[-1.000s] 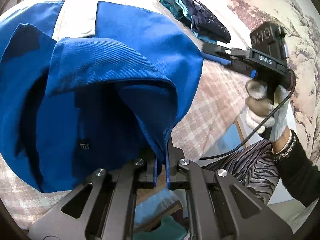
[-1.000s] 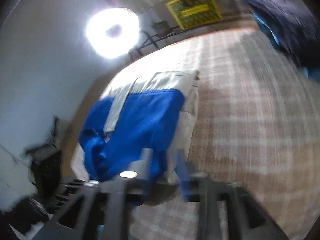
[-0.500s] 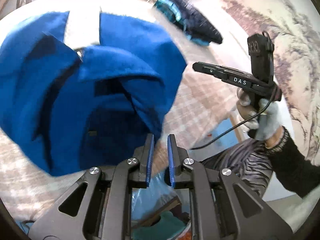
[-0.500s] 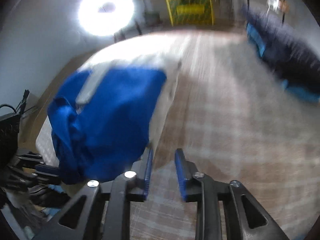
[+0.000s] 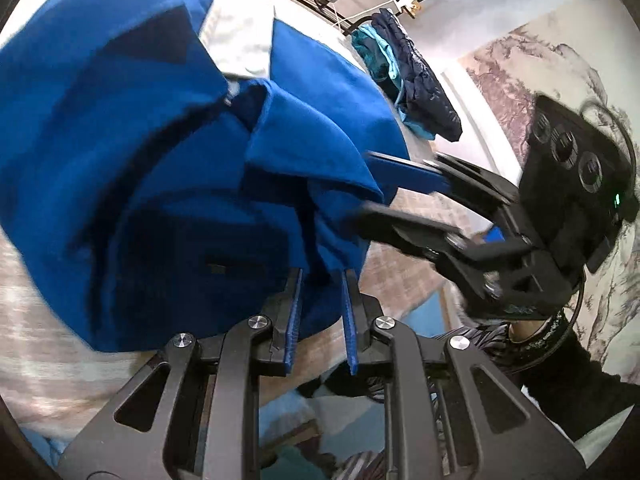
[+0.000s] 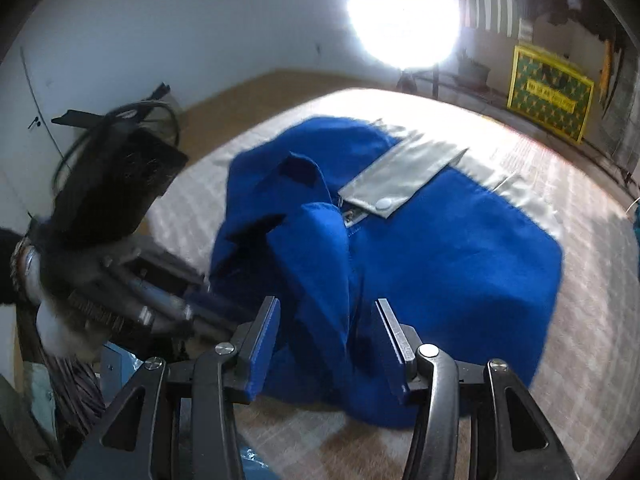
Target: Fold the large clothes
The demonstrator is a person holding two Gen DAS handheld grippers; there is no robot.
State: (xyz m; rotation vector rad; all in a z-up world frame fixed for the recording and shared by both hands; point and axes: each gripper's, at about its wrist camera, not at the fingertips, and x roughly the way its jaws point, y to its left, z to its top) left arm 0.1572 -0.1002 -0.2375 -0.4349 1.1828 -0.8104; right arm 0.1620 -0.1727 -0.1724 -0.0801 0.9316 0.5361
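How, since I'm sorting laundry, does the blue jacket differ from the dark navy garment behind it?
The blue jacket is bright blue with pale grey panels; the navy garment is dark, with teal cloth beside it. The jacket lies spread and rumpled nearby; the navy garment sits bunched at the far edge. Both appear to rest on the checked bedcover.

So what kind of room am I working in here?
Probably a bedroom at home: the blue jacket lies on a checked bedcover, more clothes are piled farther back, and a landscape mural covers the wall.
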